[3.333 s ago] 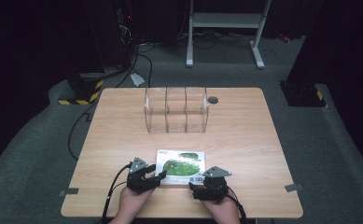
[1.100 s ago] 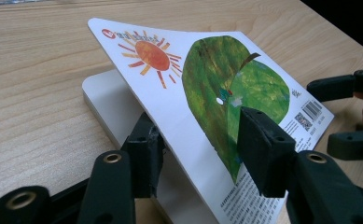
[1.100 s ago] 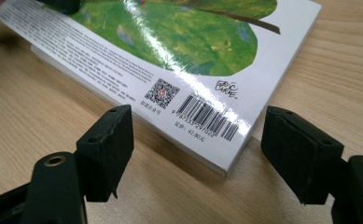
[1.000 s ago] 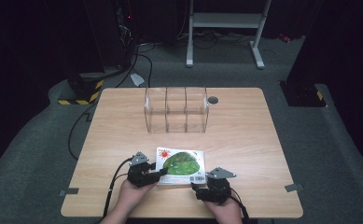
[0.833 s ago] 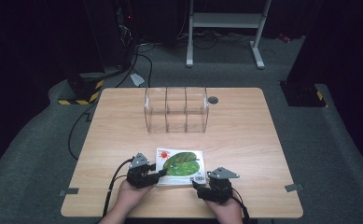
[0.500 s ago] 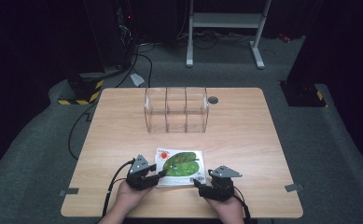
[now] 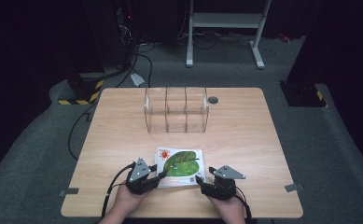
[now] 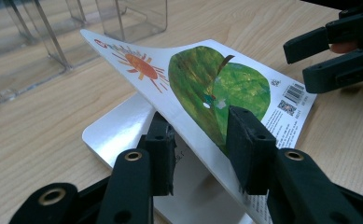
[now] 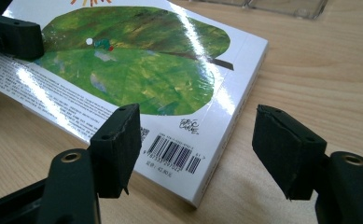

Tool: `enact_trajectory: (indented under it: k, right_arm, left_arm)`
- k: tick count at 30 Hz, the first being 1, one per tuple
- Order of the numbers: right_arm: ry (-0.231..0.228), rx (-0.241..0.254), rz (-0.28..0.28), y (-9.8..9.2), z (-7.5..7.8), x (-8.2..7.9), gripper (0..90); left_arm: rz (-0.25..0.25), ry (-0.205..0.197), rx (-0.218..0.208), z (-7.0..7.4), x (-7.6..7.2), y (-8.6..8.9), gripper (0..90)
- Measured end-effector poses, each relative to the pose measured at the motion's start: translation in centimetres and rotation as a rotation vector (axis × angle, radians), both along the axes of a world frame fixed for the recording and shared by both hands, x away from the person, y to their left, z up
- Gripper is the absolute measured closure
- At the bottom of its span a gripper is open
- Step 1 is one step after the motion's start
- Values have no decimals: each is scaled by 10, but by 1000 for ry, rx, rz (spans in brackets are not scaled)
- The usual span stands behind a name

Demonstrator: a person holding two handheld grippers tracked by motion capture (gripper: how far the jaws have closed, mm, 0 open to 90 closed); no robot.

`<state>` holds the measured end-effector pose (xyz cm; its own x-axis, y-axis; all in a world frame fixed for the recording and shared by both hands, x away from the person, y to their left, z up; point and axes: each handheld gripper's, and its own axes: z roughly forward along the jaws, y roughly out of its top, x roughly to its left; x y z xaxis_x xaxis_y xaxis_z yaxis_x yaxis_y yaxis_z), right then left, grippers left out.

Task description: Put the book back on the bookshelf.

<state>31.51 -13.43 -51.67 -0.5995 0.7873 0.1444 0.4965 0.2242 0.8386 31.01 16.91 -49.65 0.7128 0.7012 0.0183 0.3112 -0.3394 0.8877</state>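
A picture book (image 7: 179,163) with a green leaf on its cover lies near the table's front edge. My left gripper (image 7: 159,176) is at its left edge. In the left gripper view the lifted cover (image 8: 207,84) runs slantwise between the jaws of the left gripper (image 8: 200,126): one jaw is under it, the other over it, and white pages (image 8: 118,135) show beneath. These jaws have just been closing, and a gap still shows. My right gripper (image 7: 198,179) stands open at the book's near right corner (image 9: 137,70). The right gripper (image 9: 198,116) has also been closing a little and straddles that corner without touching.
A clear plastic organizer (image 7: 177,109) with three compartments stands at the middle back of the wooden table (image 7: 244,140). A small dark disc (image 7: 212,99) lies beside it on the right. The floor around is dark grey, with cables at the left.
The book's cover has come up at its left edge, over the left gripper's lower jaw. The right gripper has shifted slightly to the right. Both hands stay at the table's front edge.
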Motion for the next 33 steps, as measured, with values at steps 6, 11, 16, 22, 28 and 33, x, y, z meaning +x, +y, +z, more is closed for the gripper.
enact_trajectory:
  k: [6,11,16,22,28,33]
  right_arm:
    - [26,13,-11,1,1,3,284]
    - [63,36,-1,2,2,7,260]
    - [84,59,-3,2,1,11,238]
    - [118,96,13,2,1,20,224]
    - [152,114,23,7,-2,28,205]
    - [188,153,30,5,-4,33,187]
  left_arm:
    - [-15,-59,16,3,-7,-2,634]
    - [-34,-99,26,7,-14,-4,650]
    - [-52,-126,32,8,-18,-5,662]
    - [-67,-136,32,9,-20,-5,674]
    - [-76,-154,32,9,-22,-5,676]
    - [-80,-165,37,9,-24,-5,678]
